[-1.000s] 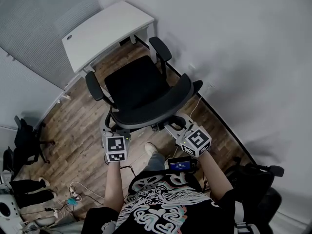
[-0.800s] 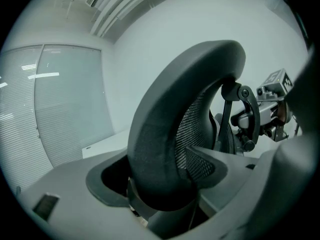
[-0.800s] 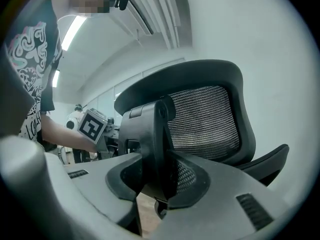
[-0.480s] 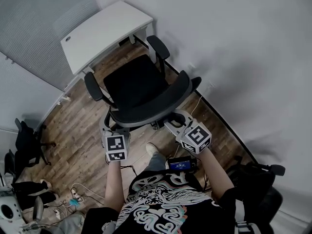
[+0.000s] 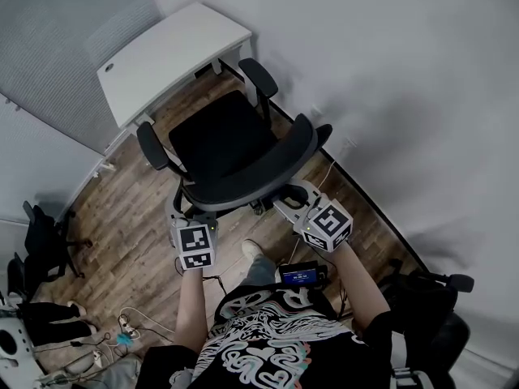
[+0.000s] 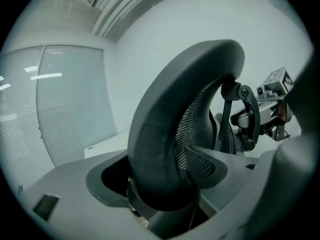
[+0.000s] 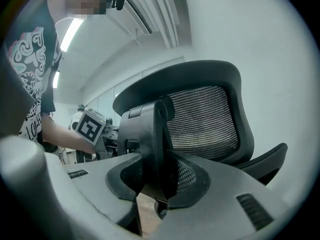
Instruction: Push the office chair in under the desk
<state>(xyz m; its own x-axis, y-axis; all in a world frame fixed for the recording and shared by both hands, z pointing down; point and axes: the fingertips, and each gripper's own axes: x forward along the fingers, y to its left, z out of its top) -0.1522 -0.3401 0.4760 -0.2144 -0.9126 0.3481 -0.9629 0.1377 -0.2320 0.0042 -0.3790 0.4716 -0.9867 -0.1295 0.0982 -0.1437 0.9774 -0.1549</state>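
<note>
The office chair [image 5: 217, 140] was found on the wood floor [image 5: 134, 209], near the tabletop [image 5: 166, 51] edge. The left claw [image 5: 182, 211] and right claw [image 5: 289, 201] were clamped on its backrest [image 5: 243, 181].

the office chair [image 5: 219, 140] stands between the desk [image 5: 170, 55] ahead and the person [image 5: 259, 343] behind, wall [image 5: 397, 79] at right.
</note>
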